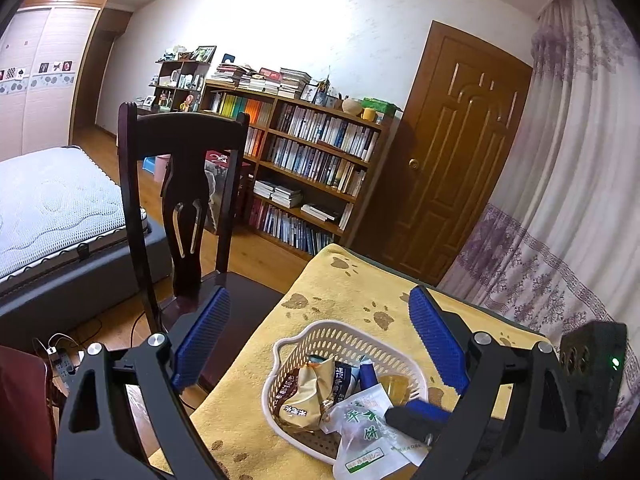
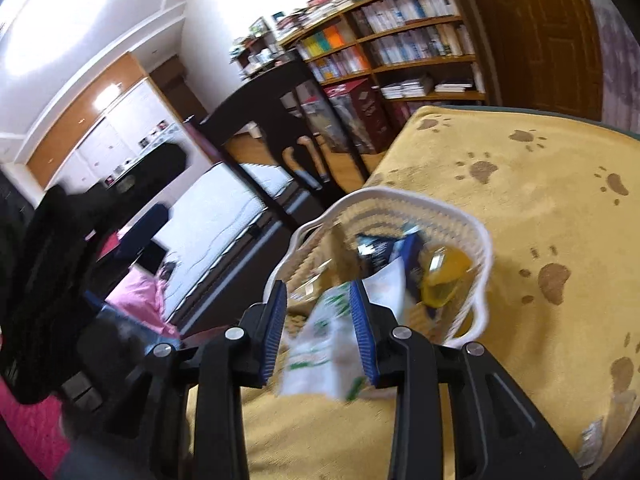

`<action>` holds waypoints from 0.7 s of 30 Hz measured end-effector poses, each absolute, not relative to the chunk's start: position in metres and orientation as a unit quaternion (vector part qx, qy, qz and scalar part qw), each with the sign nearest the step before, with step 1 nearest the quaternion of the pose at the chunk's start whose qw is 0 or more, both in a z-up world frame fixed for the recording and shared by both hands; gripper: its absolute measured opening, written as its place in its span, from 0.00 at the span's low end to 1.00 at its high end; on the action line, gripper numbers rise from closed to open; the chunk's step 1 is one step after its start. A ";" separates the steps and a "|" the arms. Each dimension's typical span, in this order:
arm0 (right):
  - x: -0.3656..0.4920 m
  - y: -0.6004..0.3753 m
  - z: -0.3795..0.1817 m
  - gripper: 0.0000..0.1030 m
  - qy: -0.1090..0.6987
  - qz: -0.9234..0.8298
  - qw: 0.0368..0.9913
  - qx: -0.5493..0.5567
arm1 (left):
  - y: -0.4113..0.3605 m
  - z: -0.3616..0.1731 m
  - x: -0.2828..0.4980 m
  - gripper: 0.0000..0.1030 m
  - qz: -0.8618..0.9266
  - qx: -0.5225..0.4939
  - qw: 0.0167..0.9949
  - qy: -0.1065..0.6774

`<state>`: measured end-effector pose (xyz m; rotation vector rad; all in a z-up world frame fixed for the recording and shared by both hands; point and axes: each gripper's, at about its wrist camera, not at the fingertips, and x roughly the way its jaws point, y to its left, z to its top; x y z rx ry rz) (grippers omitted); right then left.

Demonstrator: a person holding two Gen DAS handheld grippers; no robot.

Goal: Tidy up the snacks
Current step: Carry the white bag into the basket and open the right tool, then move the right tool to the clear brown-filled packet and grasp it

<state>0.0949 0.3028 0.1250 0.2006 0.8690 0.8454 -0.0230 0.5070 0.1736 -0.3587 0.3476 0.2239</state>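
Observation:
A white slotted basket (image 1: 404,354) (image 2: 400,194) stands on the yellow paw-print cloth (image 1: 340,280). In it lie a beige packet (image 1: 308,392), a dark blue packet (image 1: 367,376) and a yellow item (image 1: 394,384) (image 2: 444,276). A white-and-green packet (image 1: 364,428) (image 2: 316,344) hangs over the near rim. My right gripper (image 2: 318,286) is shut on it, and one of its fingers (image 1: 416,412) shows in the left wrist view. My left gripper (image 1: 320,294) is open wide, above and behind the basket, holding nothing.
A dark wooden chair (image 1: 180,140) (image 2: 280,120) stands right at the table's left edge. Beyond it are a bed (image 1: 52,208), a bookshelf (image 1: 312,160) and a brown door (image 1: 452,152). A curtain (image 1: 560,160) hangs on the right. A small wrapped item (image 2: 592,440) lies near the table's right edge.

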 end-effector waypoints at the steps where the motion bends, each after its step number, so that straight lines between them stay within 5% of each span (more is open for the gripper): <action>1: 0.091 0.306 0.123 0.32 0.410 0.407 0.811 0.091 | 0.507 0.173 -0.023 0.89 0.111 -0.177 0.963 0.172; 21: 0.078 0.298 0.107 0.32 0.416 0.424 0.798 0.105 | 0.486 0.176 -0.019 0.93 0.094 -0.163 0.966 0.177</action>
